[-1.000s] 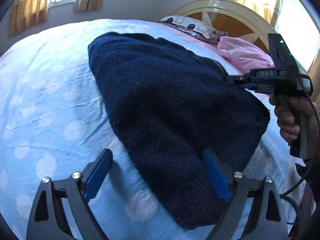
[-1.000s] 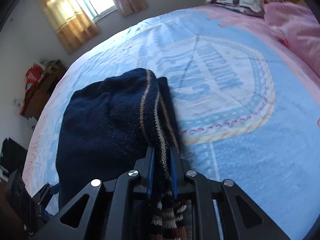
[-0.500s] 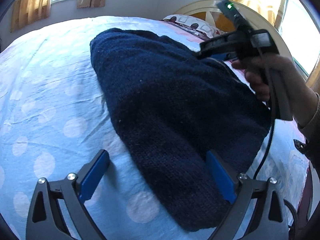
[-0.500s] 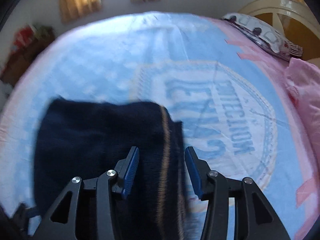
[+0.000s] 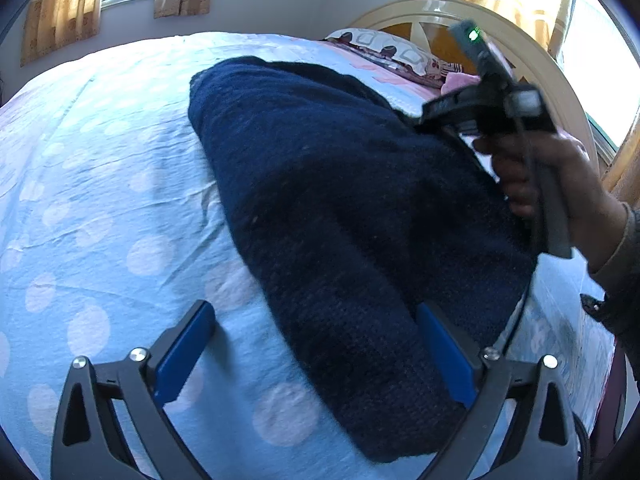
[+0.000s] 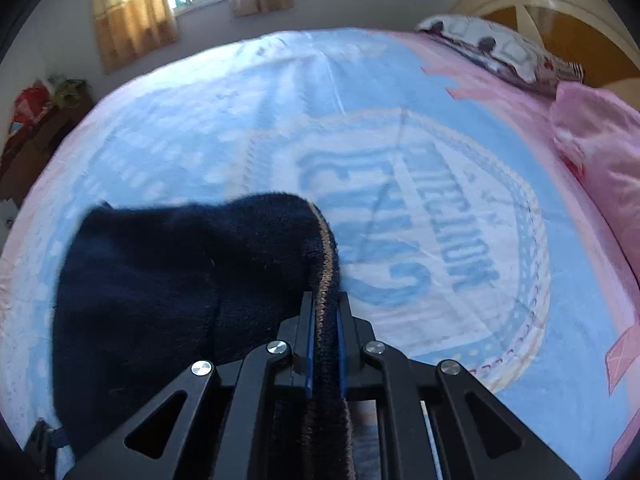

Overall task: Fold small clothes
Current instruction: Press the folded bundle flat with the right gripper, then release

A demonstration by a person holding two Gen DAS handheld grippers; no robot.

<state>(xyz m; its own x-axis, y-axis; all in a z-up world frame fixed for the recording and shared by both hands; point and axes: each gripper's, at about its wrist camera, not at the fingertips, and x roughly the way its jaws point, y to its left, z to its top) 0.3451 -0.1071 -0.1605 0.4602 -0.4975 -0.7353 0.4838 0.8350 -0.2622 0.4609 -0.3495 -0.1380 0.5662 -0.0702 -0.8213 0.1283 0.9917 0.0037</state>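
A dark navy knitted sweater [image 5: 340, 200] lies folded across the light blue dotted bedsheet [image 5: 100, 200]. My left gripper [image 5: 316, 348] stands wide open at its near end: one blue pad rests on the sheet, the other beside the knit, and neither presses on it. In the right wrist view, my right gripper [image 6: 324, 320] is shut on the sweater's [image 6: 180, 272] brown-striped edge [image 6: 326, 256], which runs up between the blue pads. The left wrist view shows the right gripper [image 5: 424, 114] from outside, at the sweater's far right side, held by a hand [image 5: 560, 184].
The bedsheet [image 6: 420, 220] has a large blue printed emblem and pink border. A patterned pillow [image 6: 500, 52] and pink bedding [image 6: 600, 140] lie by the cream headboard [image 5: 460, 12]. Curtained windows are behind. A wooden cabinet [image 6: 36, 128] with clutter stands beside the bed.
My right gripper opened, shifted along the sweater's striped edge and has shut on it again. In the left wrist view it moved up and left over the sweater. My left gripper stayed in place.
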